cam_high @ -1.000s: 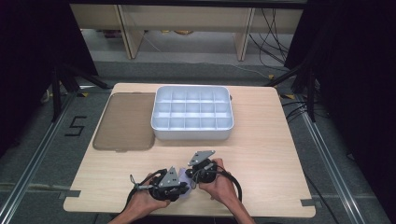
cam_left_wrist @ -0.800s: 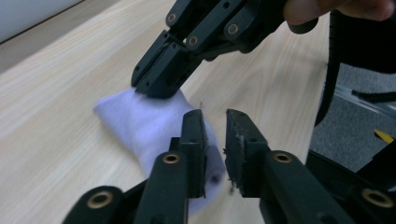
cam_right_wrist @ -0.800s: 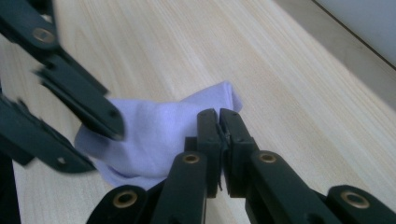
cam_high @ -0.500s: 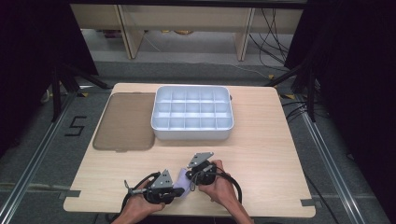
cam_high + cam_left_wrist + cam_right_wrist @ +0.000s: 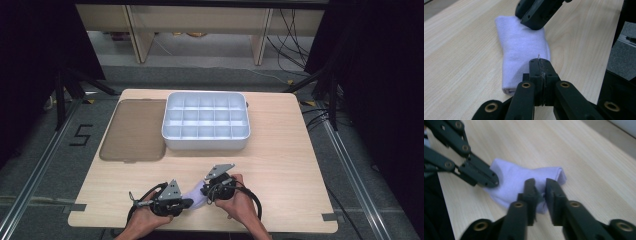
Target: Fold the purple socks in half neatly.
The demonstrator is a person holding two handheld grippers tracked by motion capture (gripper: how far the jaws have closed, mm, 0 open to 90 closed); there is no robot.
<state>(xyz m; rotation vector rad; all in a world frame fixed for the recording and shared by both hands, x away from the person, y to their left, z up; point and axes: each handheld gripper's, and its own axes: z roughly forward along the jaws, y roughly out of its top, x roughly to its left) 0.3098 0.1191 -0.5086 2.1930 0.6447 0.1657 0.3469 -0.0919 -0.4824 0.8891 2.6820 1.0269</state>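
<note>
A small purple cloth (image 5: 520, 52) lies folded on the table (image 5: 280, 150) near the front edge, btwn both grippers. Left gripper (image 5: 541, 65) is pressed tight together (nothing inside). Right gripper (image 5: 540, 187) is a bit apart w/ cloth between.

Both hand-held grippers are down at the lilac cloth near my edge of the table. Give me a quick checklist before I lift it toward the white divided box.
1. Left hand-held gripper closed: ok, its jaws are pressed together at the near end of the cloth. Whether cloth is pinched between them: cannot tell.
2. Right hand-held gripper gripping: not ok, a gap shows between its jaws, with cloth in the gap.
3. Cloth folded and flat on the table: ok, though one end is bunched.
4. Box compartments free: ok, all look bare.
5. Path from cloth to box: ok, bare wood between them.
6. Brown lid out of the way: ok, flat, left of the box.
</note>
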